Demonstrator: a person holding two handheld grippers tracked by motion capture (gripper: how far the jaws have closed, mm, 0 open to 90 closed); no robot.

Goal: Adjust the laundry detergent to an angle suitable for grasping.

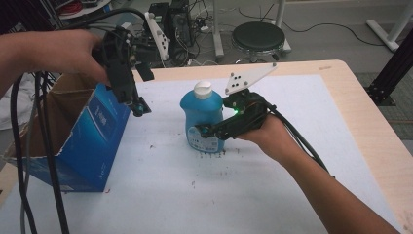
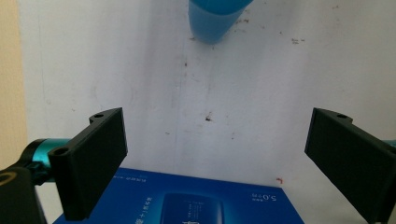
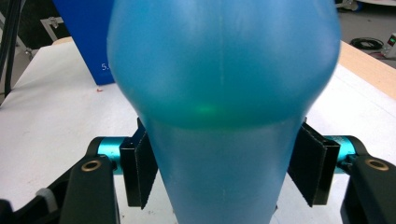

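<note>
Blue bottle [image 1: 202, 119] stands upright mid-table, clamped low on its body between both jaws of right gripper [image 1: 207, 131], which comes in from 4 o'clock. Left gripper [image 1: 139, 107], jaws wide apart, hangs above box [image 1: 92, 141] at bottle's 9 o'clock.

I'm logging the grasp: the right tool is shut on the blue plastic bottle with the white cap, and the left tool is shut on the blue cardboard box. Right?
Only partly. The right tool is shut on the blue plastic bottle with the white cap, but the left tool is open, holding nothing; the left gripper view shows its jaws spread wide above the blue cardboard box.
</note>
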